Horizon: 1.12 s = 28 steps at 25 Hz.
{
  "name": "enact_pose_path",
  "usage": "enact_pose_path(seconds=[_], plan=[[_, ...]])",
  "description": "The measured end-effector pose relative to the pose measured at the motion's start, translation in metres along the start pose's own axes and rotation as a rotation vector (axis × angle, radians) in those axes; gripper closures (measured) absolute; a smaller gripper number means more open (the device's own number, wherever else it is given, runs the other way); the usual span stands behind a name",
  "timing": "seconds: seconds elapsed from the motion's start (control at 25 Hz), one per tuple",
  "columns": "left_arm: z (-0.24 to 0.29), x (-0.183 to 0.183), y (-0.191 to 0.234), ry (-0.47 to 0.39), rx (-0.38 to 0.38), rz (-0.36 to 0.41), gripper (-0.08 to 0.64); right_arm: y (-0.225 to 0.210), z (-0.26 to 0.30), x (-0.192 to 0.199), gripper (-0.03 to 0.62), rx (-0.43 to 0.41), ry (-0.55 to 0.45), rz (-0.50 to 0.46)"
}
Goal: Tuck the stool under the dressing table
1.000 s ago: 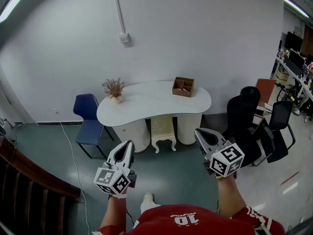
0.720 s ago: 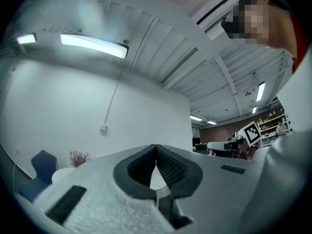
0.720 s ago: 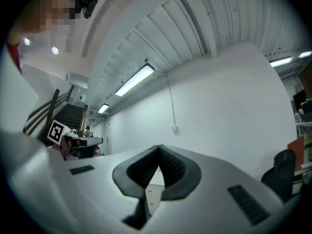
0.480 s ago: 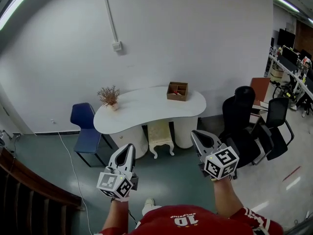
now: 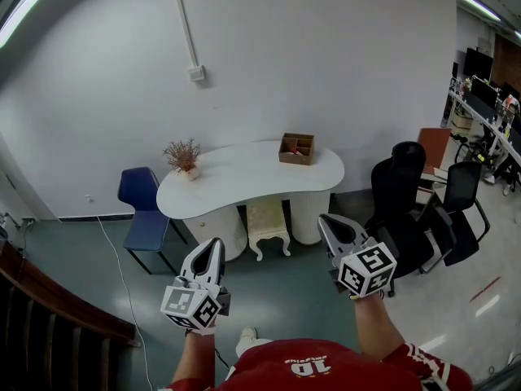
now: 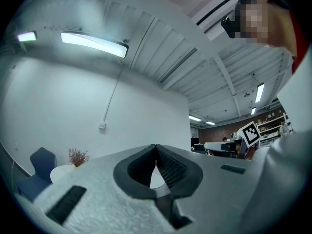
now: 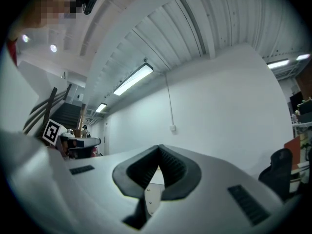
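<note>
Head view checked: found stool point(image 5: 269, 221) under counter point(image 5: 244, 177), between pedestals point(image 5: 220, 228); left gripper point(image 5: 216, 243), right gripper point(image 5: 325, 221) pressed together, empty, well apart from it.
— Beware shoving further: could skew it, scrape pedestals.

The cream stool point(image 5: 269, 226) stands upright on curved legs — tucked between the pedestals beneath the white, kidney-shaped dressing table point(image 5: 244, 175), against the wall.

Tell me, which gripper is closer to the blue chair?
Left. The left gripper is just right of the blue chair; the right gripper is farther, past the stool.
</note>
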<state>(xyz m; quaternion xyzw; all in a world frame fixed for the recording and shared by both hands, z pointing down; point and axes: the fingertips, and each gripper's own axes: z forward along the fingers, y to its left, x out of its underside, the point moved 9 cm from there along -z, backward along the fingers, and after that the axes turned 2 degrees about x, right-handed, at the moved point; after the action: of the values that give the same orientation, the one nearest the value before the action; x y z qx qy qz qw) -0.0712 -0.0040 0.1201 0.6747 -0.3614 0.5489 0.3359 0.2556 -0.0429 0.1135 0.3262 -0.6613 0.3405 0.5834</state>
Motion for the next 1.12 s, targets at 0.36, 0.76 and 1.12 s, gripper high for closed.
enact_pose_path(seconds=[0.36,0.76,1.12], plan=[[-0.0086,-0.0027,0.0016,-0.017,-0.002,-0.019,0.568,0.0032,-0.0028,-0.0009,0.589,-0.003,-0.01,0.002],[-0.0041,-0.0063,0.0009,-0.021,0.006,-0.011,0.569,0.0033,-0.0039,-0.002,0.589,0.001,-0.017,-0.005],[-0.0003,-0.0007,0.0051,-0.001,-0.008,0.029,0.568,0.0,-0.0024,0.0027,0.589,0.028,-0.005,-0.018]])
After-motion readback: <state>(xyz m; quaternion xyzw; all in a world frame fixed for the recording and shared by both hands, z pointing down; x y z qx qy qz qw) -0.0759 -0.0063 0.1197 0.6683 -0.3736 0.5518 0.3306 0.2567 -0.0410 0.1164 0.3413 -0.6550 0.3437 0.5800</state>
